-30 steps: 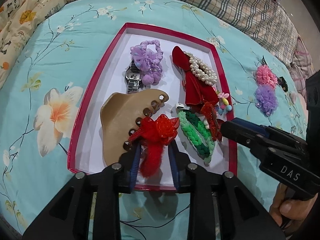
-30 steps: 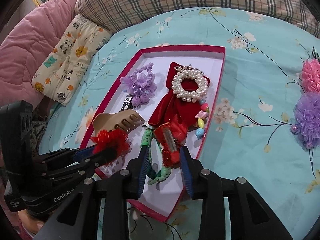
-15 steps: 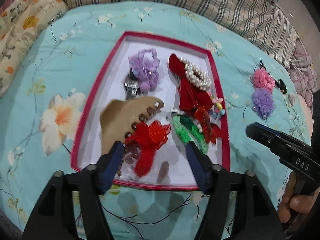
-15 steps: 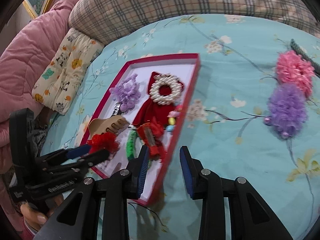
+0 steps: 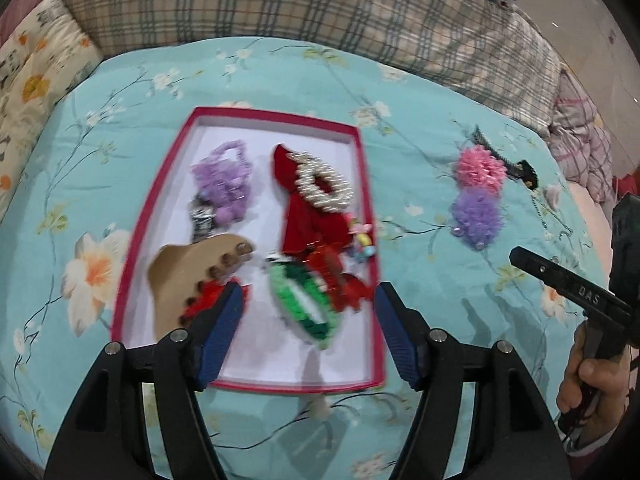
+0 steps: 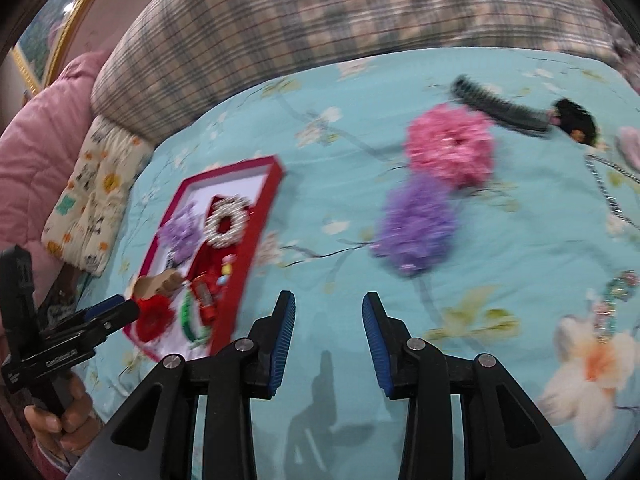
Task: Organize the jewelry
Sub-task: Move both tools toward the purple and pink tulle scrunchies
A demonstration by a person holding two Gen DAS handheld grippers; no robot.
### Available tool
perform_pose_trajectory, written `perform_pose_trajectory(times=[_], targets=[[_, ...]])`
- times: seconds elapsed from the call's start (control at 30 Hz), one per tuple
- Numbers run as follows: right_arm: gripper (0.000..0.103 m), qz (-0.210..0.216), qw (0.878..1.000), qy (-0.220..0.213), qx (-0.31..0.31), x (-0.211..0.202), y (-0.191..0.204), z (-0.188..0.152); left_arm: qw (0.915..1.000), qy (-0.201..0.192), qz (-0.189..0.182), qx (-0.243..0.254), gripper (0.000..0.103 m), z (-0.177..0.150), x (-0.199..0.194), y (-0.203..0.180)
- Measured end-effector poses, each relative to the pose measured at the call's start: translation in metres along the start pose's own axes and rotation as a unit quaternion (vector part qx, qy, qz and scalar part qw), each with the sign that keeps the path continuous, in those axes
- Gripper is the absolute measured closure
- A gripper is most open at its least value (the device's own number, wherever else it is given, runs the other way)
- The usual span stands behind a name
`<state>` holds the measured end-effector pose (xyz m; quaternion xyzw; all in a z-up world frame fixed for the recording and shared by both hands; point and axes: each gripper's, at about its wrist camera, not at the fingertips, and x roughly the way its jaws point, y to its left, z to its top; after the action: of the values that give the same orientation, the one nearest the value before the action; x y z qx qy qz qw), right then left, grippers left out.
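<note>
Left wrist view only: full interior of red-rimmed tray (image 5: 368, 216) on teal floral bedspread (image 5: 420, 92). Contents, by clock face from tray centre: purple scrunchie (image 5: 224, 184) at 11, over a watch (image 5: 202, 216); pearl bracelet (image 5: 324, 186) at 1, lying on dark red velvet bow (image 5: 304, 220); small pastel bead clip (image 5: 362, 240) at 3, against the rim; tan claw clip (image 5: 184, 276) at 8; red flower hair tie (image 5: 208, 298) at 7, partly hidden behind a finger; green braided band (image 5: 304, 304) and red clip (image 5: 340, 280) at 5.

Right wrist view only: chain necklace (image 6: 608, 192) at 3 o'clock and beaded piece (image 6: 618, 292) at 4 o'clock, both loose on bedspread. Pink scrunchie (image 6: 450, 144), purple puff scrunchie (image 6: 416, 224), dark comb (image 6: 500, 106) loose at 1 to 2 o'clock, well apart from tray.

Left gripper (image 5: 308, 332): jaws wide apart, having just been opening, nothing between pads. Right gripper (image 6: 328, 340): jaws parted, just been widening, empty, over bare bedspread.
</note>
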<state>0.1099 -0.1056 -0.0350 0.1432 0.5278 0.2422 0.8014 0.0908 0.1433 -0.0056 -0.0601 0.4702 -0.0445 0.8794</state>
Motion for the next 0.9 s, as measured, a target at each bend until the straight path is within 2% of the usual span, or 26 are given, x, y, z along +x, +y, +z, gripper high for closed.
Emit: perform_pose_trajectory(times=[0.43,0.9], targets=[[0.061,-0.034,0.998,-0.025,0.039,-0.017,-0.06,0.016,0.9983,0.013,-0.041,0.038,0.034,0.013,0.018,-0.063],[0.061,-0.039,0.998,-0.027,0.05,-0.003,-0.09,0.042,0.9946,0.039,-0.083,0.049,0.033,0.024,0.056,-0.112]])
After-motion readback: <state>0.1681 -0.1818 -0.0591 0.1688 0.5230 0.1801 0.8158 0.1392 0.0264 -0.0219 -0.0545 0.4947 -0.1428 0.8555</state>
